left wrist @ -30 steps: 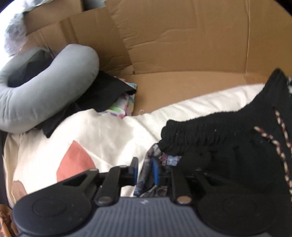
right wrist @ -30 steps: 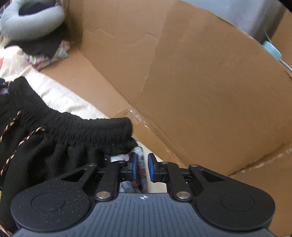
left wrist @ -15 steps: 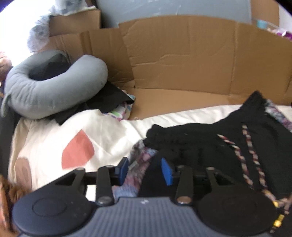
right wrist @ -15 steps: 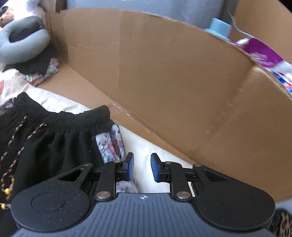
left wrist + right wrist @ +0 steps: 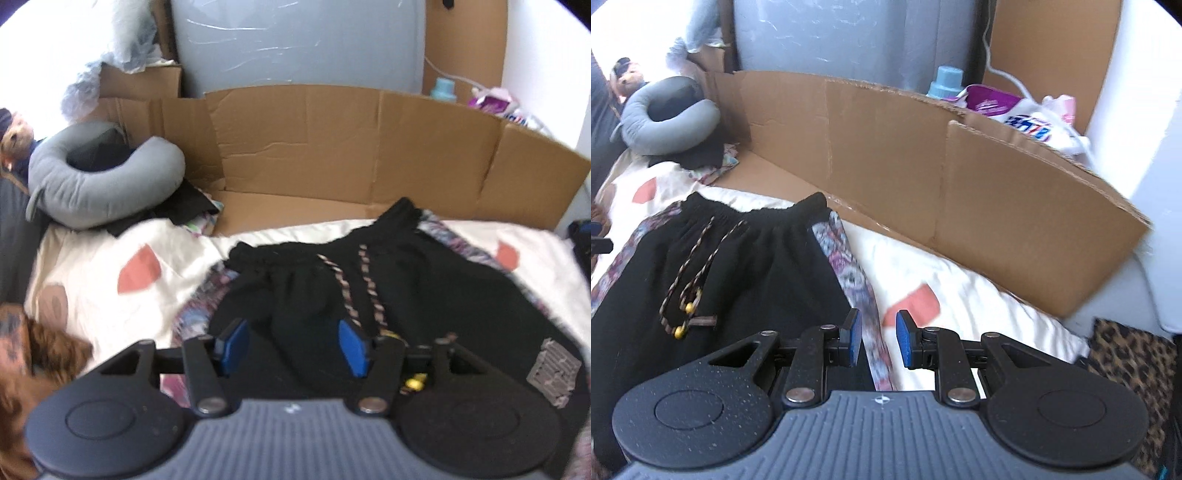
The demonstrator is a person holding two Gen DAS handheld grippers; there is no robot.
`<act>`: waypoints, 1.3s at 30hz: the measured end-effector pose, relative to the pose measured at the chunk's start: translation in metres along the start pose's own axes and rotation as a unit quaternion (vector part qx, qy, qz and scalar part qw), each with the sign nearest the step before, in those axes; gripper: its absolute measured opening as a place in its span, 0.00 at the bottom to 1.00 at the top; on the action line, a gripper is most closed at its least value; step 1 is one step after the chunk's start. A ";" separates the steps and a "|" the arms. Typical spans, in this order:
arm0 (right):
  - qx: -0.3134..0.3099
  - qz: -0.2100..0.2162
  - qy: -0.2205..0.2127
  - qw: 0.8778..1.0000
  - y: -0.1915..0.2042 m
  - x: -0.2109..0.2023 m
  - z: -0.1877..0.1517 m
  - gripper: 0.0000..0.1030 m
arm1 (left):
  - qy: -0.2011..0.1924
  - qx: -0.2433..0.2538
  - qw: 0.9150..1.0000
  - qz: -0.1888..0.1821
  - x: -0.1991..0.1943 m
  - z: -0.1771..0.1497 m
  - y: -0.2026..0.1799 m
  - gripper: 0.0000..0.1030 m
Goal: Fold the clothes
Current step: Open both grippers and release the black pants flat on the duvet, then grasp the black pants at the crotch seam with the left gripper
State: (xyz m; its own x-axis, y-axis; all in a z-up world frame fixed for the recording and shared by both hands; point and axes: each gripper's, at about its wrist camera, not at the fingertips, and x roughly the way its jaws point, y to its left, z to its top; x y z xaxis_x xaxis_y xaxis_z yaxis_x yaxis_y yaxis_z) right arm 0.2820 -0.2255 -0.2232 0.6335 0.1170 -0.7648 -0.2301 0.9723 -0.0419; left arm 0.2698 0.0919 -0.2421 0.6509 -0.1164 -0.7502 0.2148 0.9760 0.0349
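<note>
both grippers have let go of the shorts and pulled back, so far more of the bed now shows than a second ago.

left gripper (image 5: 291, 345) has its blue pads spread wide, holding nothing, hovering above the middle of the black shorts (image 5: 388, 291). right gripper (image 5: 877, 341) has a narrower gap, also holding nothing, above the patterned side stripe (image 5: 849, 273) at the shorts' right edge. shorts lie spread flat on a cream sheet (image 5: 960, 295) with coral patches, waistband toward the cardboard wall (image 5: 332, 147) at the back, braided drawstring (image 5: 698, 266) with yellow beads lying down the front. a grey neck pillow (image 5: 99, 184) rests on dark clothes in the far left corner. a blue bottle cap (image 5: 947, 79) and a purple-and-white bag (image 5: 1008, 109) show behind the cardboard.
</note>
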 end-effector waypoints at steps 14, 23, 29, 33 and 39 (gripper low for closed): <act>0.049 -0.014 0.007 0.999 -0.021 -0.061 -0.100 0.26 | 0.026 -0.011 0.997 -0.078 -0.035 -0.055 -0.071 0.58; 0.071 -0.027 0.028 0.997 -0.033 -0.061 -0.143 0.26 | 0.082 -0.015 0.989 -0.123 -0.030 -0.097 -0.099 0.58; 0.089 -0.036 0.044 0.994 -0.042 -0.053 -0.166 0.26 | 0.130 0.002 0.983 -0.133 -0.023 -0.127 -0.120 0.58; 0.101 -0.042 0.055 0.992 -0.048 -0.048 -0.181 0.26 | 0.160 0.009 0.978 -0.134 -0.014 -0.141 -0.127 0.58; 0.117 -0.045 0.070 0.990 -0.054 -0.044 -0.199 0.26 | 0.187 0.003 0.972 -0.144 -0.006 -0.156 -0.131 0.52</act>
State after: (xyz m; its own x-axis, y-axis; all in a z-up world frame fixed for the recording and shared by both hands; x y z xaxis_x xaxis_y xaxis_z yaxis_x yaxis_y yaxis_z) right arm 0.1200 -0.3237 -0.3154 0.5309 0.0153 -0.8473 0.0096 0.9997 0.0240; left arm 0.1243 -0.0065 -0.3451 0.2536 -0.3092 -0.9166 0.3549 0.9112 -0.2092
